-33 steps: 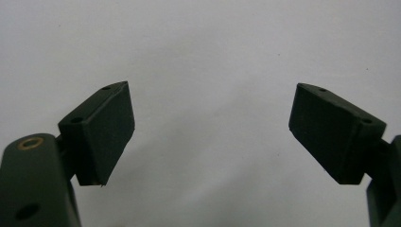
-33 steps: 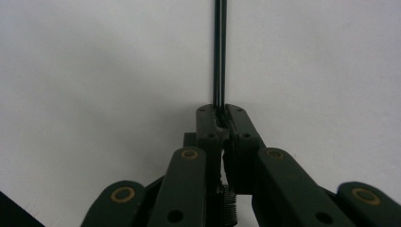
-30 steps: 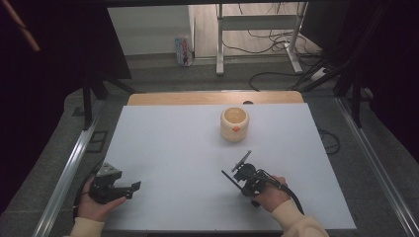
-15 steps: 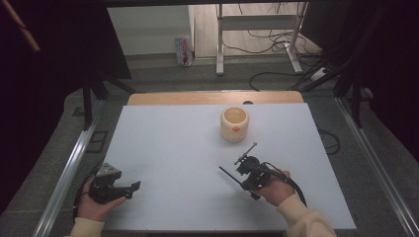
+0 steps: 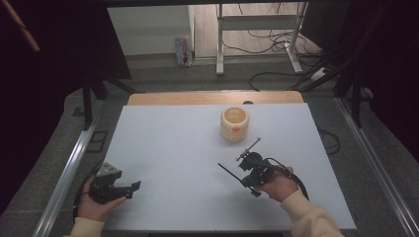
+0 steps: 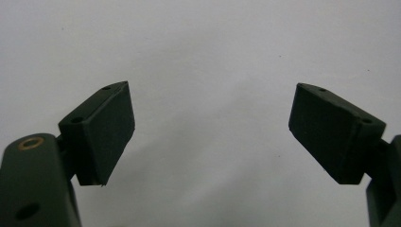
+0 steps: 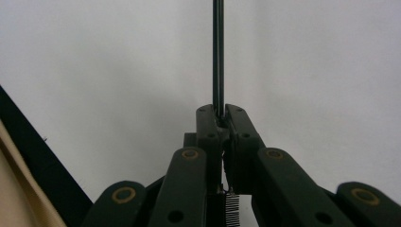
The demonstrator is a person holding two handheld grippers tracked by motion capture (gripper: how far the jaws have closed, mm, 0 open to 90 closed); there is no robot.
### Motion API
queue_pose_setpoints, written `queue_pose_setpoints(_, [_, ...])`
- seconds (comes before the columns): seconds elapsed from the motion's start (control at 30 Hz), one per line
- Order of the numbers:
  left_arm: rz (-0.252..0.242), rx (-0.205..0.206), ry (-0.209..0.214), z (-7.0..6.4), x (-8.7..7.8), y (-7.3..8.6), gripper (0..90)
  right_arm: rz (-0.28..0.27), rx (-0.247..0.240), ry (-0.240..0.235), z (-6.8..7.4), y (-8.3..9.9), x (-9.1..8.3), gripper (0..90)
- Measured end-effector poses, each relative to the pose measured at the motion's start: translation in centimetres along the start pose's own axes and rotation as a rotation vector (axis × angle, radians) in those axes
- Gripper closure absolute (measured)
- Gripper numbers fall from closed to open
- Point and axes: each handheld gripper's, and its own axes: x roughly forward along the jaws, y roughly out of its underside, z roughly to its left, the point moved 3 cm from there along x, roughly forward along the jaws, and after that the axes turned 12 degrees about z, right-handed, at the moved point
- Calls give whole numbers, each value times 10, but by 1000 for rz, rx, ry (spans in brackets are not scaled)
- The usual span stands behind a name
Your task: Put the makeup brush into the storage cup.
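Right gripper (image 5: 236, 170) low over table (image 5: 163, 148), jaws pinching thin black rod (image 7: 218, 52) | left gripper (image 5: 132, 187) resting, jaws spread

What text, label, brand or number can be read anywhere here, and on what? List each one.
None can be read.
Cream cup: an orange mark on its side, too small to read.
Colourful box on the floor beyond the table: printing too blurred to read.
Right claw, shut on a thin black rod: no lettering.
Left claw, open: no lettering.

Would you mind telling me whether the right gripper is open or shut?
Shut: the right gripper has its jaws pressed together on a thin black rod.
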Motion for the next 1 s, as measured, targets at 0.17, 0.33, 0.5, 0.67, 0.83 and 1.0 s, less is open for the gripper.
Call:
queue_pose_setpoints(0.17, [2,1,-1,0,0,0,161,-21,-21,5,-1,0,-12,862])
queue_pose_setpoints(0.33, [-3,-1,-3,-1,1,0,163,-41,-35,11,-3,-1,-22,862])
queue_pose_setpoints(0.5, [0,5,-4,-2,1,0,166,-54,-44,19,-3,-2,-25,862])
queue_pose_setpoints(0.67, [-6,20,-9,-4,0,-2,170,-62,-63,11,-4,-2,-25,862])
queue_pose_setpoints(0.83, [-12,48,-22,-8,-1,-4,190,-58,-91,11,-2,-3,-23,862])
queue_pose_setpoints(1.0, [-7,109,-48,-16,-3,-9,210,-57,-100,7,-2,-4,-23,862])
